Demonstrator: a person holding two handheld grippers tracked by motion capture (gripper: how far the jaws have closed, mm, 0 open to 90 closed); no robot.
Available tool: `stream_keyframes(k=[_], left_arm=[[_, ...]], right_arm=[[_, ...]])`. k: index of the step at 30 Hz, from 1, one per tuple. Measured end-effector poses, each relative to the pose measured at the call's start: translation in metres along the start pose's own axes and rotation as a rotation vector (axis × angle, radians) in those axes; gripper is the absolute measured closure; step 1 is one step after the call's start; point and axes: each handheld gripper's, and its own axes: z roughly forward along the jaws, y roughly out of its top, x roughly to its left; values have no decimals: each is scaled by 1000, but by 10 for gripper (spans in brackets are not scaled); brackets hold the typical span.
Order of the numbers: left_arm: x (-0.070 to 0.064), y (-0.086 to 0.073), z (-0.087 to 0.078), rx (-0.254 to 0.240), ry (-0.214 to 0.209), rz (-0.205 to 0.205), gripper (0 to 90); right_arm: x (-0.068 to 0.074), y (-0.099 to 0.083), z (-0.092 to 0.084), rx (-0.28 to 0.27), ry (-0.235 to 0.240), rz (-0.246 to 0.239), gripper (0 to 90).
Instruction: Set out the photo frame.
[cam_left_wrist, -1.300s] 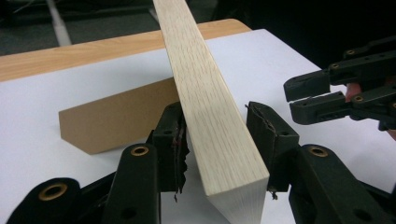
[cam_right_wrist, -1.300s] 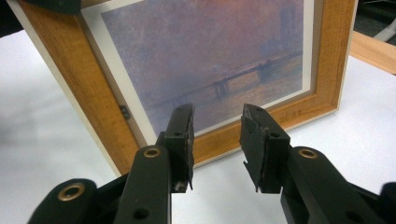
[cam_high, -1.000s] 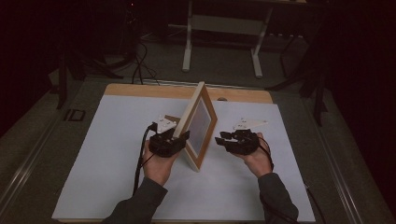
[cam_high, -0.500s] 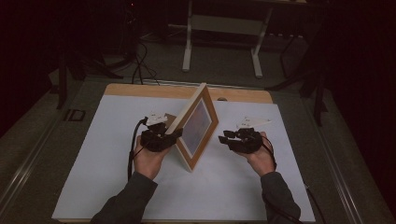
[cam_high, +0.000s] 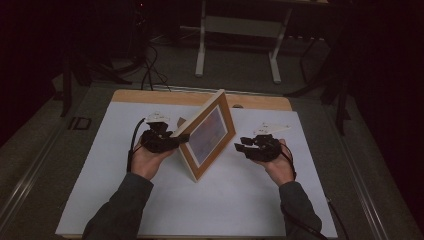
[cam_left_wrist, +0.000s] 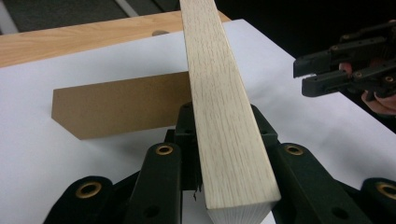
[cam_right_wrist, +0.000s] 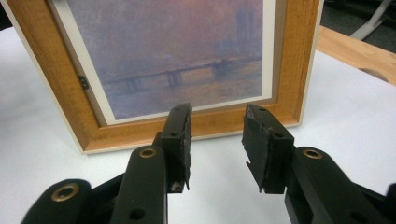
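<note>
Gripping the picture frame (cam_high: 207, 135) by its pale side edge, my left hand-held gripper (cam_high: 176, 138) has its jaws pressed on either face of the wood; they have just been closing, with the frame's edge between them. The frame stands on its lower edge at the centre of the high view on the white desk (cam_high: 235, 200), its long axis running from the lower middle toward the upper right, print facing right. Its brown easel back (cam_left_wrist: 116, 109) props it from behind. My right hand-held gripper (cam_high: 240, 147) sits just right of the print, jaws apart and empty, having just been opening. From it the frame lies straight ahead; I judge the left holds it, the right free.
</note>
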Motion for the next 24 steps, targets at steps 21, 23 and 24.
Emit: stream_keyframes(k=[21,23,24], left_arm=[[28,13,9,62,-190,35,748],[28,14,9,68,-197,41,748],[28,14,10,70,-200,42,748]], right_arm=[[-15,4,-3,-21,-66,11,584],[-18,3,-5,-29,-80,20,583],[-18,3,-5,-29,-83,21,581]])
